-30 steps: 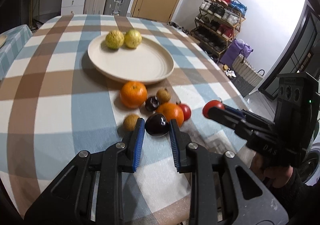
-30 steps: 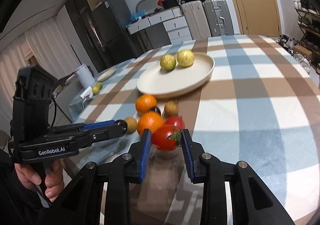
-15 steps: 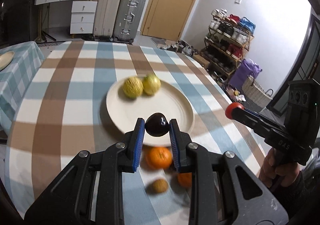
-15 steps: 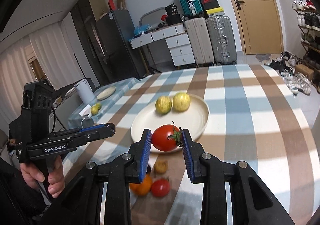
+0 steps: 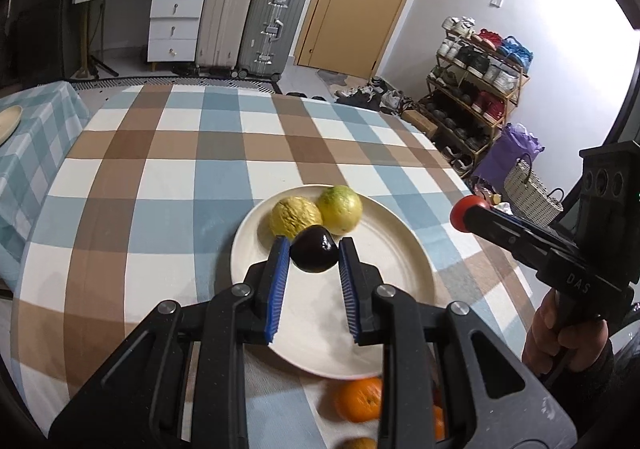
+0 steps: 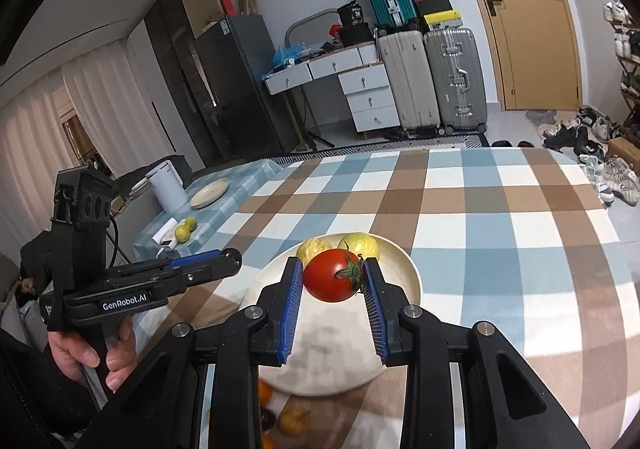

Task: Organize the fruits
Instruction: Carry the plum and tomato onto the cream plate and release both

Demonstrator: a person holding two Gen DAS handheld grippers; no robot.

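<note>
My left gripper (image 5: 314, 254) is shut on a dark purple fruit (image 5: 314, 255) and holds it above the cream plate (image 5: 400, 261). Two yellow-green fruits (image 5: 295, 216) (image 5: 340, 208) lie at the plate's far side. My right gripper (image 6: 333, 281) is shut on a red tomato (image 6: 331, 276) and holds it above the same plate (image 6: 404, 273). The right gripper with its tomato (image 5: 464, 211) also shows at the right of the left wrist view. The left gripper (image 6: 230, 259) shows at the left of the right wrist view.
Oranges (image 5: 359, 399) and small brown fruits (image 6: 294, 421) lie on the checked tablecloth (image 5: 160, 185) near the plate's near rim. A side table (image 6: 208, 209) at the left holds a plate, a white jug and two green fruits. Suitcases and a shoe rack stand beyond the table.
Both grippers have lifted their fruits off the table and moved forward over the plate. The remaining fruits now lie below and behind the fingers.
</note>
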